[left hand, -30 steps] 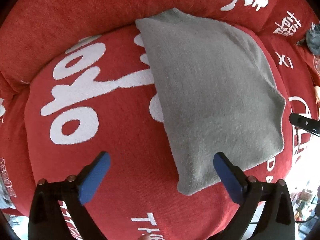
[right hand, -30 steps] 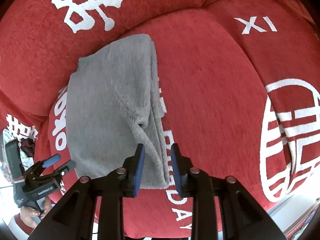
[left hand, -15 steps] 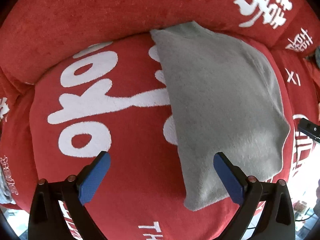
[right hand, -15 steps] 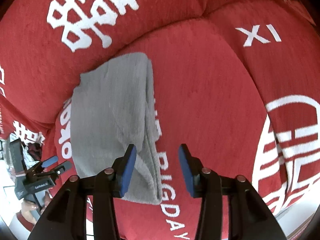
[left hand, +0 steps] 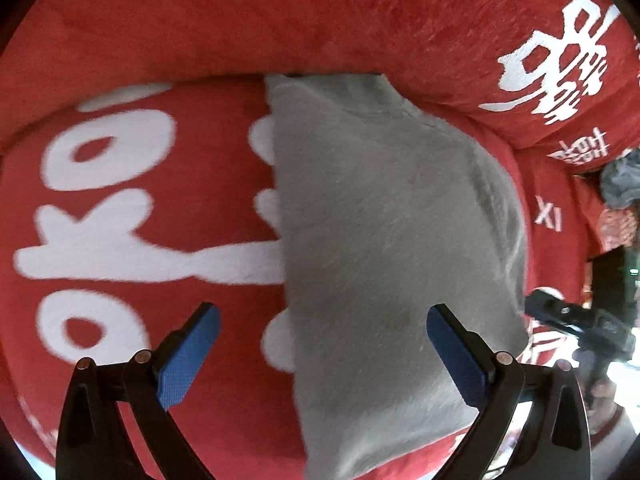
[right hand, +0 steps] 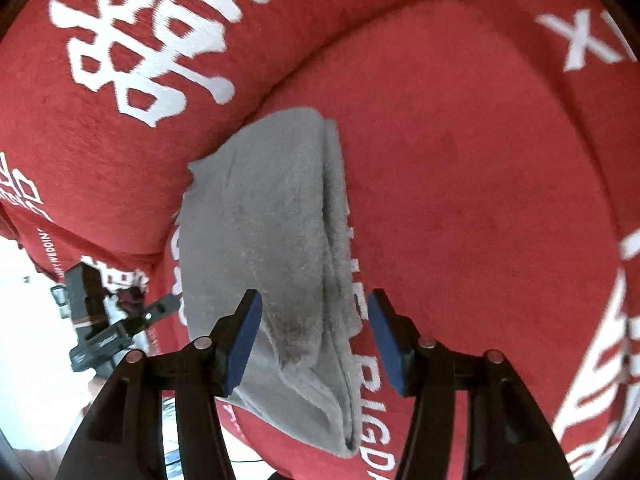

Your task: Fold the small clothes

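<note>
A grey fleece garment [left hand: 392, 248] lies folded lengthwise on a red cushion; it also shows in the right wrist view [right hand: 272, 248], with its layered folded edge on the right side. My left gripper [left hand: 320, 356] is open and empty, hovering over the garment's near left edge. My right gripper [right hand: 314, 340] is open and empty, its jaws on either side of the garment's near end. Each gripper shows at the edge of the other's view: the right one [left hand: 576, 324] and the left one [right hand: 104, 320].
The red sofa cover [right hand: 480, 168] has white lettering, and its raised back cushion [left hand: 280, 20] runs behind the garment. A bundle of grey cloth [left hand: 620, 180] lies at the far right. The cushion's front edge drops off just below the grippers.
The right gripper has opened and let go of the garment's folded edge. Both grippers have moved closer over the garment, which now lies flat.
</note>
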Tool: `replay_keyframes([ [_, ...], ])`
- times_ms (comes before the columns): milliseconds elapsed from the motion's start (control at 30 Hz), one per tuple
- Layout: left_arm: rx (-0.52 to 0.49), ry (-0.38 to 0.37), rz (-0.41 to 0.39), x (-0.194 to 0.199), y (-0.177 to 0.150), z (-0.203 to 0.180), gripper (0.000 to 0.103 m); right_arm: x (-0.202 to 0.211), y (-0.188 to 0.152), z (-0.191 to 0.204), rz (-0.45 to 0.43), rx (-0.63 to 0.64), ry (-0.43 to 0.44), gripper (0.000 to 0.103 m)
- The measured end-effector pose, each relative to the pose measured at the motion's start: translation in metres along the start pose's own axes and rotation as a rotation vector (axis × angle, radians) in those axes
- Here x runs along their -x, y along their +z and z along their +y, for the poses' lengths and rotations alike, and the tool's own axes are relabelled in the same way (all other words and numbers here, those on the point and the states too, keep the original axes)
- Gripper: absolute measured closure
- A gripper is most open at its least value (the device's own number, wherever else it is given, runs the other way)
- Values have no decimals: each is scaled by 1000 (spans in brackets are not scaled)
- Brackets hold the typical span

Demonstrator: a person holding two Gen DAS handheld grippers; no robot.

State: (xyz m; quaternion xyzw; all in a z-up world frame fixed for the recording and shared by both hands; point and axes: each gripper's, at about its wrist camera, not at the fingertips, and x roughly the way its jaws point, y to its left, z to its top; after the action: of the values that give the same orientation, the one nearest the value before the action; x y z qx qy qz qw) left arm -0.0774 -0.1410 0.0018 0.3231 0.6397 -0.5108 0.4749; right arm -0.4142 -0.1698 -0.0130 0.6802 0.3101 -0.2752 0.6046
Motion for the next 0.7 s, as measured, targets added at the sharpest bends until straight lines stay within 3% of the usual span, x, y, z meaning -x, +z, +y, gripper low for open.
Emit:
replay_keyframes([
  [167, -47, -150, 66, -26, 6, -4, 0, -21, 13, -11, 75, 21, 123, 44],
  [367, -64, -141, 39, -33, 16, -20, 0, -39, 25, -1, 131, 81, 225, 41],
  [467, -46, -147, 23, -36, 20, -17, 0, -51, 29, 9, 163, 135, 234, 40],
  [600, -52, -134, 21, -36, 19, -16, 0, -60, 33, 13, 159, 111, 251, 40],
  [667, -39, -113, 3, -32, 17, -16, 10, -60, 32, 12, 144, 73, 212, 51],
  [700, -38, -114, -4, -29, 15, -14, 14, -60, 31, 10, 145, 52, 213, 64],
])
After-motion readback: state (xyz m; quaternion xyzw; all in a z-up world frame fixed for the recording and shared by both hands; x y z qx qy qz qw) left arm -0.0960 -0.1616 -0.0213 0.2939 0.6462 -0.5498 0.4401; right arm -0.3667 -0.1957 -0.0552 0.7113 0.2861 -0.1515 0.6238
